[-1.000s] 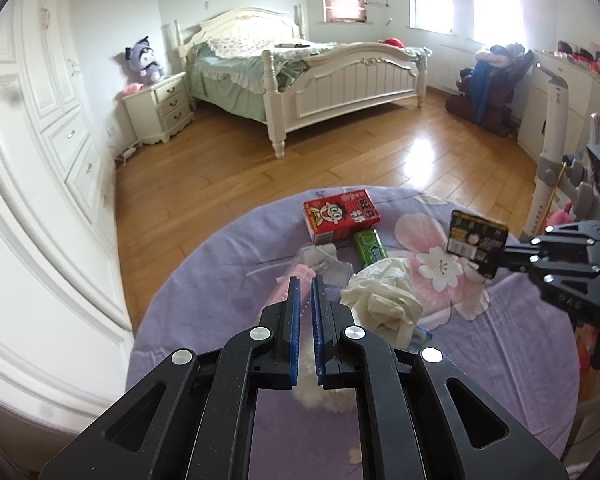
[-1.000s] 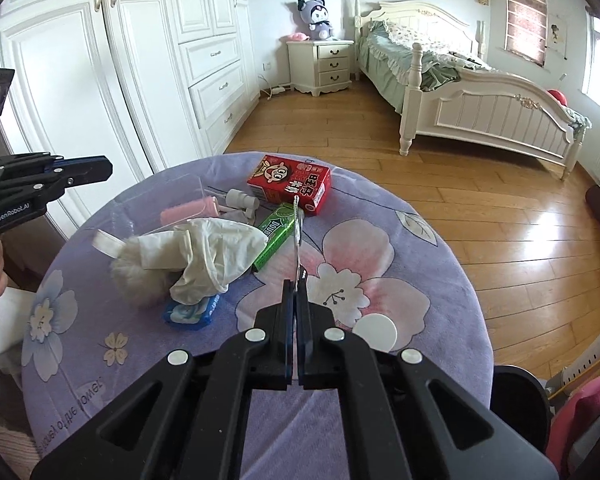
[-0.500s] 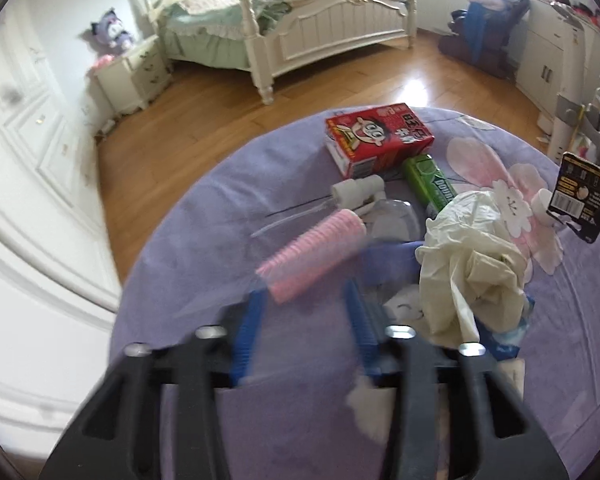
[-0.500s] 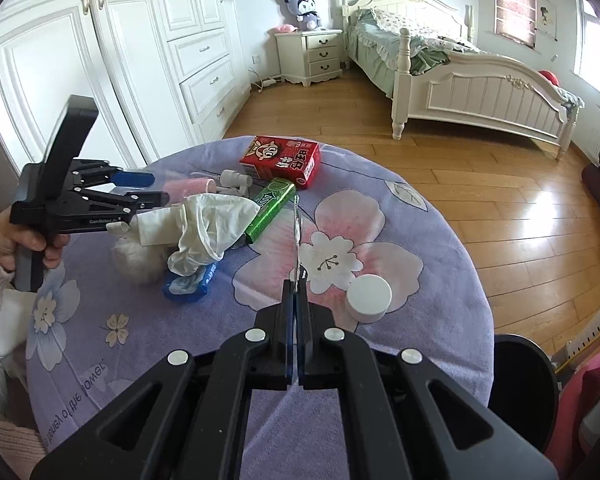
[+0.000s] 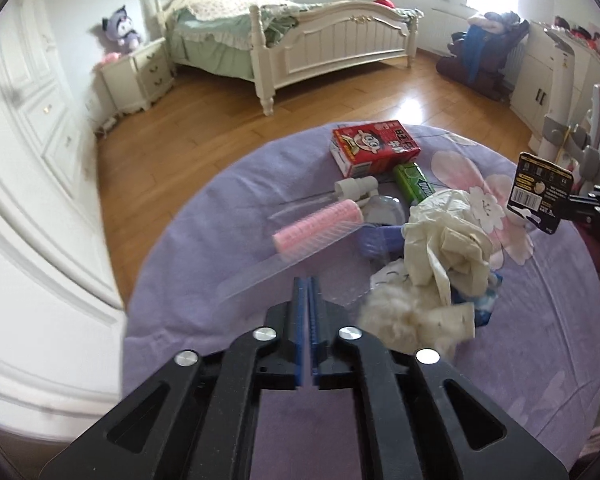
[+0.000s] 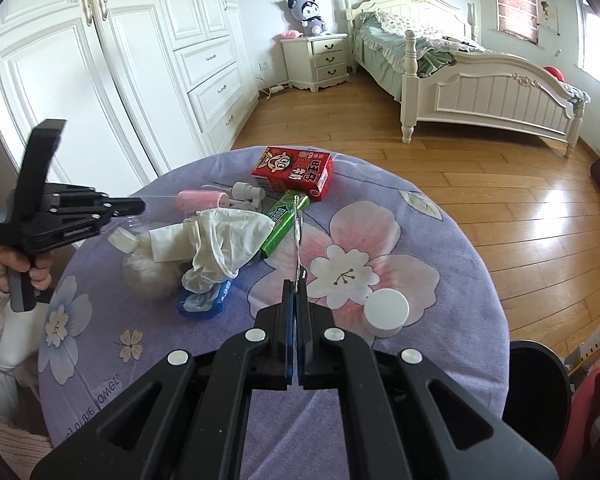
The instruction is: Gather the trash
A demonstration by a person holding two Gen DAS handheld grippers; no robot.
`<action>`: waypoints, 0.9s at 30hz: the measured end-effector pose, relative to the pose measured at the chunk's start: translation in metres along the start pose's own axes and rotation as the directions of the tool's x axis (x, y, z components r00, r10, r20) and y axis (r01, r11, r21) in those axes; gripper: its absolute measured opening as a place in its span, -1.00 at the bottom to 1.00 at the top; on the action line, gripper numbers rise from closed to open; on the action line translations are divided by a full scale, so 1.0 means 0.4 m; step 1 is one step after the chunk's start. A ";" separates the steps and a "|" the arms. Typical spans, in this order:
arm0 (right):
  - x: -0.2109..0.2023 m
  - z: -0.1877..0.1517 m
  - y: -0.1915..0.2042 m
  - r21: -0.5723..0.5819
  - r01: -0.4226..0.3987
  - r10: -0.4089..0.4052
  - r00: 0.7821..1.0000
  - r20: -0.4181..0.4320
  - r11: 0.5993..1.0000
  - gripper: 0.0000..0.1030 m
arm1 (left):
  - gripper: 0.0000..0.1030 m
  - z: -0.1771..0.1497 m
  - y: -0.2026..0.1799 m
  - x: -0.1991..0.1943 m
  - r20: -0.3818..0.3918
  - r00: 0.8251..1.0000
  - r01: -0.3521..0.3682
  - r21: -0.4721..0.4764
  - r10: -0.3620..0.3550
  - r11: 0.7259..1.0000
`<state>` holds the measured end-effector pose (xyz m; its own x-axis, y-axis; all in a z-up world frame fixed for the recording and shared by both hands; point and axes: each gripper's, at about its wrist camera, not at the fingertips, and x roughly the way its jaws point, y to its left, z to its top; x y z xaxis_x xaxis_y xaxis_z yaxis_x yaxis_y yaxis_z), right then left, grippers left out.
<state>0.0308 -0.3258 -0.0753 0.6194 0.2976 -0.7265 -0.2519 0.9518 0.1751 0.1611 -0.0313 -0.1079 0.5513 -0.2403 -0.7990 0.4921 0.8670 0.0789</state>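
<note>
Trash lies on the round purple table (image 5: 204,248): a red box (image 5: 374,146), a green gum pack (image 5: 414,180), a crumpled white glove (image 5: 444,240), a fluffy ball (image 5: 396,312) and a pink roller (image 5: 318,224) inside a clear plastic pack (image 5: 252,276). My left gripper (image 5: 308,282) is low over the pack's near edge. Its jaws are a narrow slit apart and just opening, with the film pinched at the pads. My right gripper (image 6: 296,286) is shut on a thin black barcode card (image 5: 538,196), which shows edge-on in the right wrist view. A blue wrapper (image 6: 204,302) lies under the glove.
A white cap (image 6: 386,312) sits on the table's right side. A black bin (image 6: 536,384) stands below the table's right edge. A person's hand (image 6: 20,268) holds the left gripper's handle. A white wardrobe (image 6: 120,80) is behind it, and a bed (image 6: 480,76) across the wood floor.
The left gripper came down and forward to the clear pack. Its jaws stood wide half a second ago and are now almost together. The right gripper still holds the card in place.
</note>
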 end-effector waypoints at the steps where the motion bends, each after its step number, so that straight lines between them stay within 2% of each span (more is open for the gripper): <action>1: 0.003 -0.001 -0.001 0.003 -0.006 0.006 1.000 -0.002 1.000 -0.98 | -0.48 0.001 -0.001 -0.017 0.021 0.999 -0.049 0.031 0.049 0.998; 3: 0.004 -0.002 -0.005 0.011 -0.011 0.011 1.000 -0.003 1.000 -0.98 | 0.13 0.005 -0.004 -0.033 0.060 0.991 -0.124 0.079 0.119 0.989; 4: 0.003 -0.002 -0.006 0.014 -0.012 0.012 1.000 -0.001 1.000 -0.98 | 0.23 0.013 -0.002 -0.034 0.074 0.988 -0.146 0.105 0.139 0.984; 6: -0.002 -0.001 -0.011 0.024 -0.015 0.015 1.000 0.005 1.000 -0.98 | 0.27 0.023 -0.005 -0.023 0.074 0.988 -0.142 0.160 0.132 0.977; 8: -0.007 -0.001 -0.017 0.035 -0.015 0.015 1.000 0.007 0.999 -0.98 | 0.27 0.031 -0.012 0.014 0.050 0.989 -0.146 0.250 0.138 0.957; 10: -0.010 0.002 -0.024 0.045 -0.010 0.010 1.000 0.007 0.999 -0.98 | 0.26 0.032 -0.017 0.062 0.027 0.984 -0.178 0.322 0.179 0.930; 11: -0.012 0.002 -0.029 0.051 -0.008 0.008 1.000 0.008 0.999 -0.98 | -0.03 0.031 -0.015 0.089 0.008 0.982 -0.179 0.348 0.188 0.920; 12: -0.013 0.002 -0.033 0.056 -0.004 0.003 1.000 0.009 0.998 -0.98 | -0.62 0.032 -0.010 0.112 -0.028 0.984 -0.153 0.361 0.175 0.920; 13: -0.015 0.002 -0.037 0.059 0.002 -0.003 1.000 0.008 0.998 -0.98 | -0.67 0.035 0.001 0.137 -0.065 0.982 -0.144 0.354 0.178 0.924; 14: -0.018 0.002 -0.040 0.063 0.007 -0.008 1.000 0.007 0.998 -0.98 | -0.74 0.041 0.008 0.135 -0.049 0.984 -0.142 0.345 0.169 0.928; 15: -0.018 0.002 -0.042 0.064 0.011 -0.012 1.000 0.007 0.998 -0.98 | -0.93 0.051 0.019 0.129 -0.068 0.990 -0.094 0.320 0.122 0.943; 17: -0.019 0.000 -0.043 0.065 0.018 -0.019 1.000 0.004 0.998 -0.98 | -0.94 0.066 0.037 0.110 -0.070 0.994 -0.060 0.262 0.081 0.963; 22: -0.024 -0.004 -0.033 0.061 0.020 -0.020 1.000 0.005 0.998 -0.98 | -0.94 0.068 0.024 0.027 0.004 0.998 -0.069 0.226 0.070 0.972; 27: -0.042 -0.009 -0.013 0.053 0.003 -0.004 1.000 0.015 0.999 -0.98 | -0.94 0.063 0.003 -0.050 0.050 0.998 -0.033 0.184 0.024 0.982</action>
<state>0.0190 -0.3362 -0.0665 0.6318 0.2948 -0.7169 -0.2104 0.9554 0.2075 0.1676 -0.0366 -0.0769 0.5961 -0.2413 -0.7658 0.5895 0.7791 0.2134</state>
